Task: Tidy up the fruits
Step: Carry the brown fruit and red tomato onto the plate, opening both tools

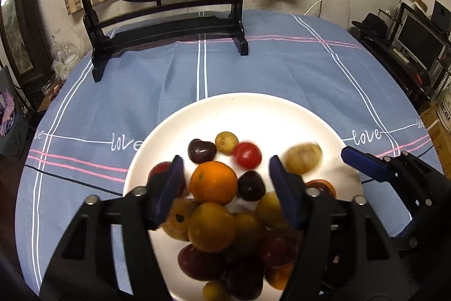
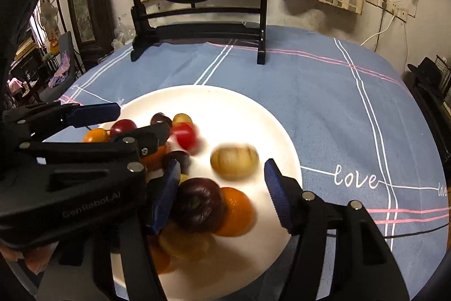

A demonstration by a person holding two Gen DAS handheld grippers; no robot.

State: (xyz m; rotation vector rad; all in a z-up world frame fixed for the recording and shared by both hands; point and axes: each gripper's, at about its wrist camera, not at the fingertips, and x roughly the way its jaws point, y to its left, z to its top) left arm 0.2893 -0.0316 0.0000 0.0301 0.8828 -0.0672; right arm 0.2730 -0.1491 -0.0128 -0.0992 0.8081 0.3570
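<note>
White plate [image 1: 253, 114] holds the whole fruit pile; left gripper [image 1: 225, 188] and right gripper [image 2: 222, 188] hang open, empty, a yellow-green fruit [image 2: 234, 162] blurred, job looks nearly done.

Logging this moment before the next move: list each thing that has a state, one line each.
left gripper: open, nothing pinched, above the fruit pile.
right gripper: open, nothing pinched.
white plate: on the tablecloth, piled with fruit.
yellow-green fruit: blurred, loose on the plate.
red tomato: blurred, on the plate.
</note>
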